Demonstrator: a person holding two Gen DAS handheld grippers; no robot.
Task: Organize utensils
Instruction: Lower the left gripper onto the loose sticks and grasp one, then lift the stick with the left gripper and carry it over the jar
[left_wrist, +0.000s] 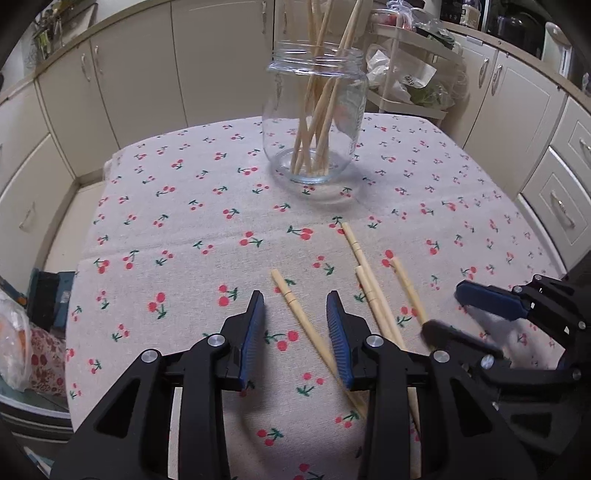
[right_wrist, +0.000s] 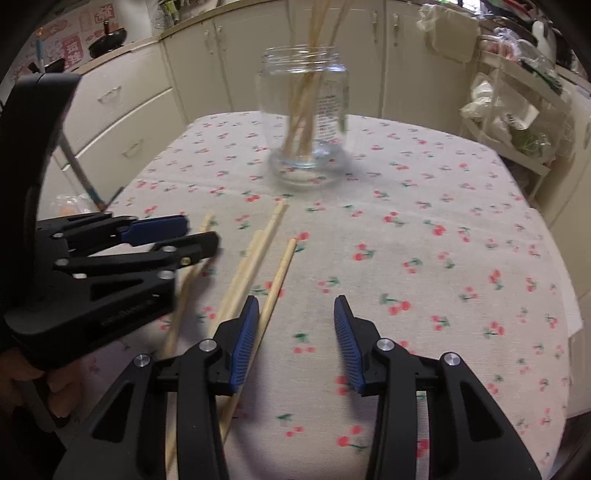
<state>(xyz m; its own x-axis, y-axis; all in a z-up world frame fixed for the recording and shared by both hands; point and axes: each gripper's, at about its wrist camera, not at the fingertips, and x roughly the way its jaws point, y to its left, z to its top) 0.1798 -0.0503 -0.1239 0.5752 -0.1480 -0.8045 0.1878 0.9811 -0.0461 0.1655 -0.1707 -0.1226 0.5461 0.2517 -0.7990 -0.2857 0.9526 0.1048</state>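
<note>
Handling: chopsticks (left_wrist: 314, 332) look light, stiff, thin and smooth, likely to roll or slip; best pinched mid-shaft, square across.
Look: pale wood, tapered, grooved ring near the thick end.
Place: four loose on the tabletop (left_wrist: 184, 229), near side; more upright in the jar (left_wrist: 314, 122) beyond.
Left gripper (left_wrist: 295, 332): unclenched, straddling one chopstick, pads clear.
Right gripper (right_wrist: 295, 332): unclenched, empty, a chopstick just beside its left finger.

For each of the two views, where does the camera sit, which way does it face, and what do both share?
Left wrist: on the left gripper, angled down at the table; a loose chopstick lies between its open jaws, the right gripper beside it.
Right wrist: on the right gripper, angled down likewise; the left gripper and a hand show.
Shared: glass jar holding chopsticks, cherry tablecloth.
</note>
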